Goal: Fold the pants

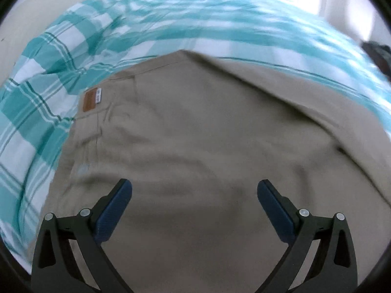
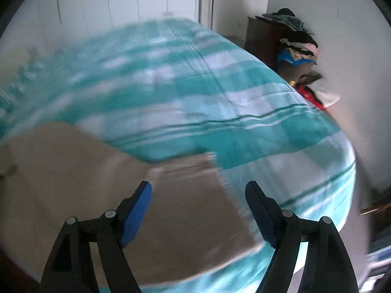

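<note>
Beige pants (image 1: 195,127) lie spread on a bed with a teal and white checked cover (image 1: 48,73). A brown waistband patch (image 1: 89,101) shows at the left, and one fold edge runs diagonally to the right. My left gripper (image 1: 194,188) is open and empty just above the pants' middle. In the right wrist view, blurred by motion, the pants (image 2: 97,183) lie at lower left with their leg end (image 2: 210,171) near the middle. My right gripper (image 2: 198,190) is open and empty above that leg end.
The checked cover (image 2: 183,85) fills the bed beyond the pants. A dark cabinet (image 2: 259,39) with a pile of clothes (image 2: 295,41) stands at the back right by the wall. White wardrobe doors (image 2: 122,0) stand behind the bed.
</note>
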A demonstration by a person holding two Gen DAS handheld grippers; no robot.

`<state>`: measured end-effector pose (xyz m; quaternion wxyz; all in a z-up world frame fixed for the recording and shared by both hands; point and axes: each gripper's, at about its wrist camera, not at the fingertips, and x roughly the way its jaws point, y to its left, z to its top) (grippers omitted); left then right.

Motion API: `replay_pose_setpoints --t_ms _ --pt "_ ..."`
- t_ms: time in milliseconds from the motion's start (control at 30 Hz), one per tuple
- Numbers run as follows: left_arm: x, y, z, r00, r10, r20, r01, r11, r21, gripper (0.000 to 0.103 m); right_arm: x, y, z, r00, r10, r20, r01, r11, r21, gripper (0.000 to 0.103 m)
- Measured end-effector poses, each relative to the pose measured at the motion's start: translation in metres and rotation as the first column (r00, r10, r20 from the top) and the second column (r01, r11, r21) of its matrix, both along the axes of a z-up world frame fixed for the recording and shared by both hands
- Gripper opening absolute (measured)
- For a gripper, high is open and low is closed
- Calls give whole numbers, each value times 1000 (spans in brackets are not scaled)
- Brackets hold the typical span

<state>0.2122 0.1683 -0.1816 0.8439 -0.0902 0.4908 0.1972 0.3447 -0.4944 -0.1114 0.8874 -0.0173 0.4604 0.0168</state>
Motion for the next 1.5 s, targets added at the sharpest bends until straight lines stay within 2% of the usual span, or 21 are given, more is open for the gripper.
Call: replay_pose_setpoints --t_ms 67,133,200,267,333,400,467,533,633,700,833,1300,1500 --pt "-27 -28 7 998 -58 19 59 998 -37 102 -20 38 10 998 59 37 -61 996 61 79" --pt "-49 -57 7 993 -114 23 116 991 -60 102 -56 80 11 985 161 65 -167 979 116 79" --pt "-66 -84 -2 986 -168 9 168 984 -51 102 -79 138 3 960 269 73 -278 944 178 79" --pt "-72 -101 -14 981 -192 -21 191 981 -24 102 -91 186 -17 939 341 52 -344 914 213 79" --pt "-77 -105 -27 983 -182 -35 181 983 -34 102 -102 223 -34 925 379 15 -374 905 204 79" --pt "-81 -94 -33 990 -140 -7 138 983 -119 103 -112 258 -59 906 422 -45 -411 898 156 79" --pt "-78 -88 -35 989 -144 -12 141 980 -143 103 -116 276 -89 899 418 -129 -406 907 111 81" --pt "-76 -90 -37 987 -163 -14 160 979 -130 103 -114 274 -94 904 413 -109 -402 909 109 82" --pt "-78 -92 -42 987 -160 15 161 982 -100 102 -102 266 -100 907 403 -123 -377 907 187 83" --pt "-81 -96 -43 987 -162 26 163 984 -73 102 -106 268 -102 903 418 -104 -397 901 176 85" --pt "-80 -96 -45 987 -161 19 162 984 -72 102 -116 270 -100 900 429 -77 -416 898 145 85" --pt "-62 -92 -45 976 -167 -142 152 982 -109 102 -129 265 -94 888 452 -84 -433 885 172 86" --pt "-71 -91 -46 980 -180 -84 172 981 -94 102 -126 271 -95 889 446 -105 -426 889 170 92"
